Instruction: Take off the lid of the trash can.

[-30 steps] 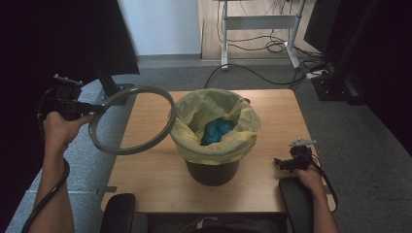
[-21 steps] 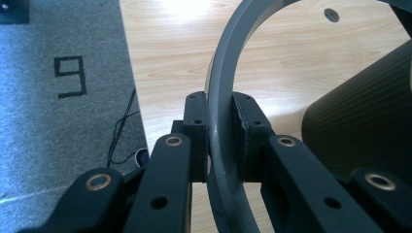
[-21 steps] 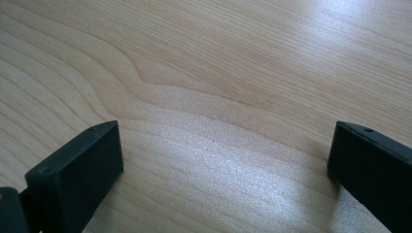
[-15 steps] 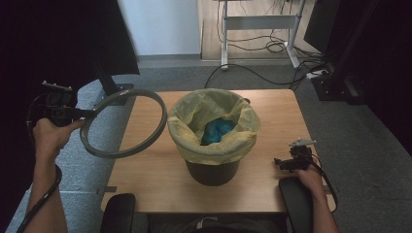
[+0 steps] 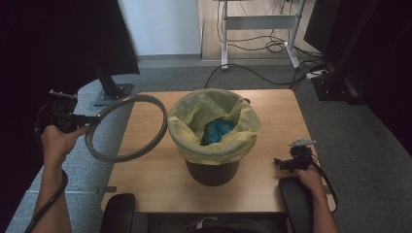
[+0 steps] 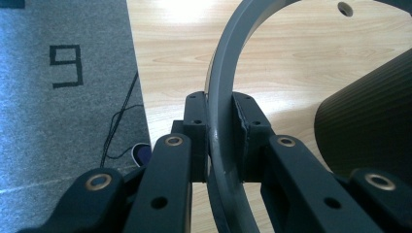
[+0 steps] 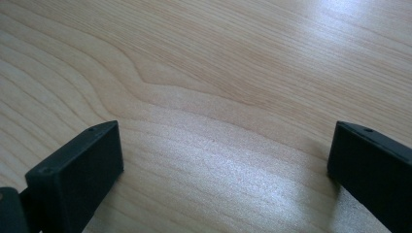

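One grey ring (image 5: 127, 127) is pinched at its rim by the left gripper (image 5: 81, 118), held over the left edge of the single wooden table (image 5: 272, 126). One black bin (image 5: 213, 170) lined with one yellow bag (image 5: 194, 116) is seen mid-table. The right gripper (image 5: 282, 162) is rested at the right, jaws spread, nothing between.

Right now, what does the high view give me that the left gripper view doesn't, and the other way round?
High view alone: the whole grey ring held out left of the bin, the yellow bag folded over the bin's rim with something blue inside, and the right gripper low by the table's right edge. Left gripper view alone: the left gripper with its pads clamped on the ring's band, and a black mark on the carpet. Both: ring, table, bin side.
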Demonstrator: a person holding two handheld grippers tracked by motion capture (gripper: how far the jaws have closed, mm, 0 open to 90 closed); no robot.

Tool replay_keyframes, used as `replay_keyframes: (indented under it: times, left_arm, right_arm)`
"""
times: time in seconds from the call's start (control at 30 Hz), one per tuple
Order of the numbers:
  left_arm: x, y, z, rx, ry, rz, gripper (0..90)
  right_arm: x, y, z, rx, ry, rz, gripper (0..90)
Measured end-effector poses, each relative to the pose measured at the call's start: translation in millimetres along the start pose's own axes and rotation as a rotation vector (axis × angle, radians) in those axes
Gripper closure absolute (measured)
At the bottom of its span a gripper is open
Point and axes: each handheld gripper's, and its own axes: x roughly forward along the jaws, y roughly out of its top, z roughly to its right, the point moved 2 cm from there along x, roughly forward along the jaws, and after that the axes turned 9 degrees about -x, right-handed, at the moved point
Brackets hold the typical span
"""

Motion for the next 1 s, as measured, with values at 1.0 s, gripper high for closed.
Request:
replay_keyframes:
  times: [1.0]
  left_arm:
    - [63.6,-30.5,-6.3,-0.003,-0.001,-0.016,78.0]
  right_arm:
    - [0.1,0.1,-0.1,0.001,-0.001,0.000,0.0]
